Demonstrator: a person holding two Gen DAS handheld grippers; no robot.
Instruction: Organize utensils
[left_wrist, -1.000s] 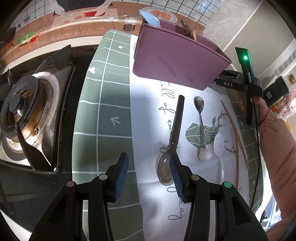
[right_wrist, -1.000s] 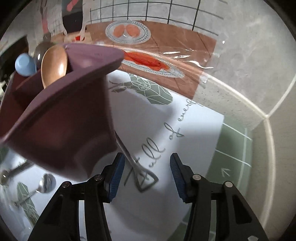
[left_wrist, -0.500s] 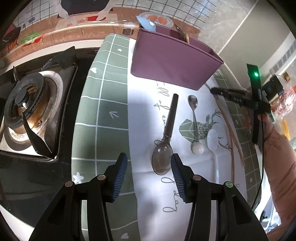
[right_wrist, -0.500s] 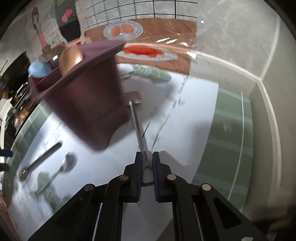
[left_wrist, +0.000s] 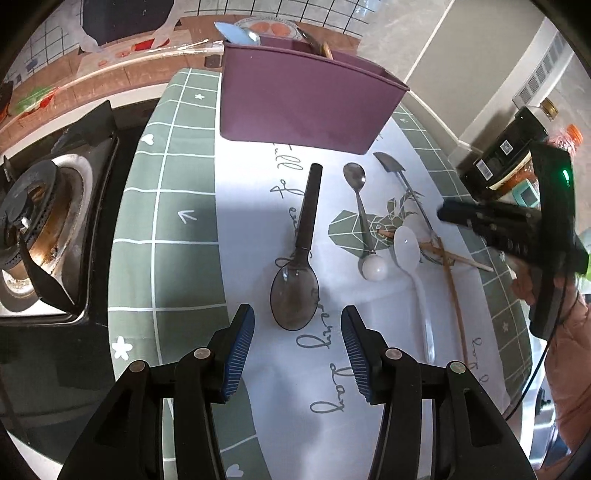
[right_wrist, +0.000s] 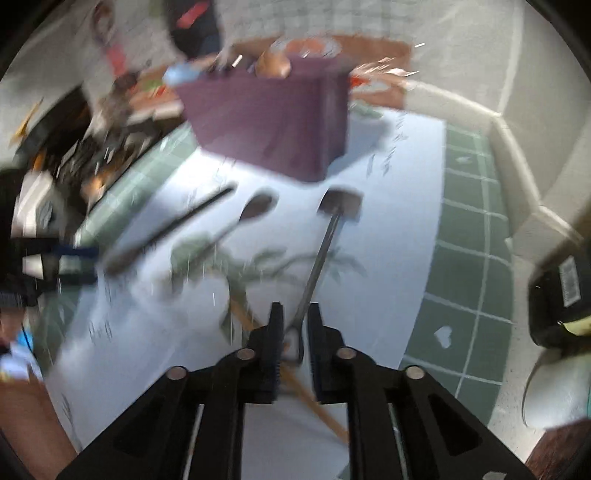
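Lying on the printed mat (left_wrist: 177, 221) before the purple caddy (left_wrist: 303, 107): black-handled spoon (left_wrist: 301, 258), between my left gripper's (left_wrist: 297, 350) spread jaws. My right gripper (right_wrist: 295, 332), jaws just reopening, loosely bracketed the small spatula's (right_wrist: 325, 240) handle.

A purple utensil holder (left_wrist: 303, 103) stands upright, already holding a few utensils. Before it lie a large black-handled spoon (left_wrist: 297, 273), a small metal spoon (left_wrist: 356, 184), a white spoon (left_wrist: 408, 247), wooden chopsticks (left_wrist: 452, 280) and what seems a small metal spatula (left_wrist: 391, 164).
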